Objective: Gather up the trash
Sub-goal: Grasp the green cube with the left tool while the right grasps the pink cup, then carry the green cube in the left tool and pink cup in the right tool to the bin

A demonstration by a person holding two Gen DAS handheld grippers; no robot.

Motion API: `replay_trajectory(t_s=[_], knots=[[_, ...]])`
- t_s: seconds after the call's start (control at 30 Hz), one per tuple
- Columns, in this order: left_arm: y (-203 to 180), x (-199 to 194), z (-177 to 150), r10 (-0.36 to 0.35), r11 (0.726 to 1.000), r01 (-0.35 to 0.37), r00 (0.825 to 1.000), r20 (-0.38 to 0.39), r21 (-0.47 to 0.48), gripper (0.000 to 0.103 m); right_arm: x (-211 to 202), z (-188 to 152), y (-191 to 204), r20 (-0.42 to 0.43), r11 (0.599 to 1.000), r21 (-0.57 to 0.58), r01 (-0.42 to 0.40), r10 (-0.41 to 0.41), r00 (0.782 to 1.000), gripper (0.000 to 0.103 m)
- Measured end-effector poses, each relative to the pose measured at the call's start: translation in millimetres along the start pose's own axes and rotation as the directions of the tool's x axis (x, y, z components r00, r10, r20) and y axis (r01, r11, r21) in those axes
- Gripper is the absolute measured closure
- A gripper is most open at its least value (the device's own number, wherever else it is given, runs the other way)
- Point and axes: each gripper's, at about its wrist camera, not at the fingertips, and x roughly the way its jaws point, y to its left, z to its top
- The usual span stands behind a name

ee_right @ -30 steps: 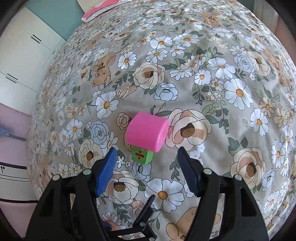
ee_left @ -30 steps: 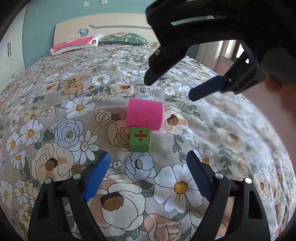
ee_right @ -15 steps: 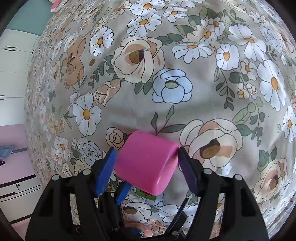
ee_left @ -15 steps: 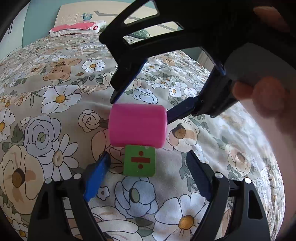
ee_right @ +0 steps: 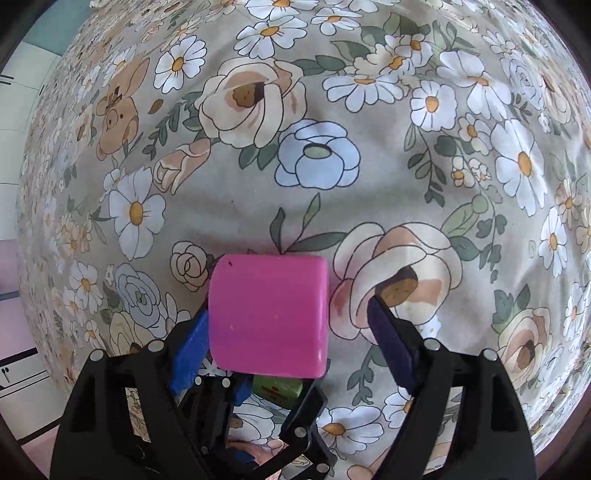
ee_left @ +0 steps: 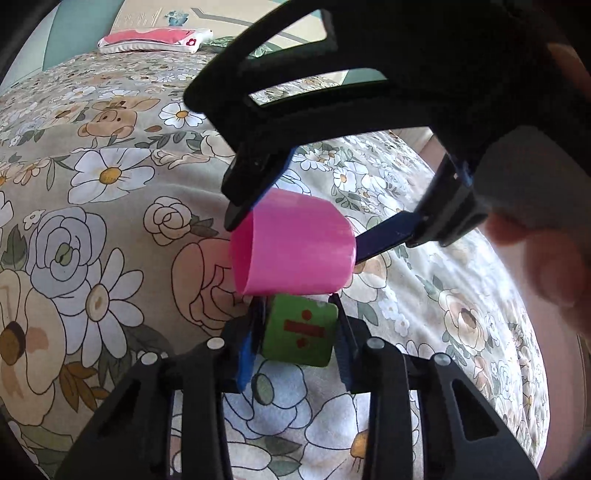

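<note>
A pink plastic cup (ee_left: 295,247) lies on its side on the floral bedspread (ee_left: 110,229), its mouth to the left. Just in front of it sits a green cube (ee_left: 299,334) with a red division sign. My left gripper (ee_left: 298,325) is closing on the cube, and both blue pads touch its sides. My right gripper (ee_right: 286,314) points down over the cup (ee_right: 269,295) with its jaws opening. Its left pad lies against the cup and its right pad stands apart. In the right wrist view the cube (ee_right: 277,387) peeks out below the cup.
A pink and white pillow (ee_left: 155,38) lies at the headboard (ee_left: 147,18). The bed drops off to a pink floor on the right (ee_left: 554,369). A hand (ee_left: 554,266) holds the right gripper. White wardrobe doors (ee_right: 18,103) stand left of the bed.
The left gripper moved in to the green cube and closed on it. The right gripper came down over the pink cup and its jaws widened.
</note>
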Motion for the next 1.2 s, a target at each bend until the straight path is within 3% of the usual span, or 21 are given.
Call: replay_trajectory(t_s=[0.1,0.13,0.23,0.43,0.7,0.83,0.93,1.2], knots=[[0.0,-0.7,0.0,-0.006,1.0,0.006,1.0,0.008,-0.008,0.068,2.7,-3.1,6.4,0.051,0.997,-0.065,0.04,-0.037,0.998,0.043],[1.1,-0.7,0.2,-0.008,1.0,0.008,1.0,0.011,-0.015,0.068,2.9,-5.2,10.3,0.082,0.994,-0.087,0.07,-0.062,0.995,0.044],[1.6,-2.6,0.1,-0.008,1.0,0.009,1.0,0.018,-0.016,0.069,0.3,-12.5,15.0,0.142,0.988,-0.126,0.09,-0.072,0.987,0.047],[-12.2,-19.3,-6.1,-0.012,0.999,0.009,0.997,0.07,0.039,0.069,-18.2,-22.6,-4.4,0.214,0.994,-0.102,0.049,-0.026,0.976,0.048],[-36.7,-47.9,-10.5,0.088,0.987,-0.1,0.991,0.099,0.123,0.069,-61.3,-47.0,-42.7,0.349,0.999,-0.051,-0.01,0.027,0.937,0.048],[-49.1,-79.2,-13.0,0.174,0.967,-0.195,0.976,0.135,0.166,0.069,-88.9,-75.3,-43.8,0.398,0.998,-0.056,-0.002,0.024,0.917,0.048],[-55.5,-113.7,-11.4,0.232,0.956,-0.253,0.961,0.149,0.147,0.069,-119.6,-112.8,-41.7,0.453,0.996,-0.072,0.052,-0.014,0.892,0.048],[-79.5,-233.3,18.2,0.398,0.903,-0.422,0.892,0.213,0.08,0.069,-224.3,-219.7,-32.4,0.571,0.992,-0.096,0.079,-0.01,0.821,0.048]])
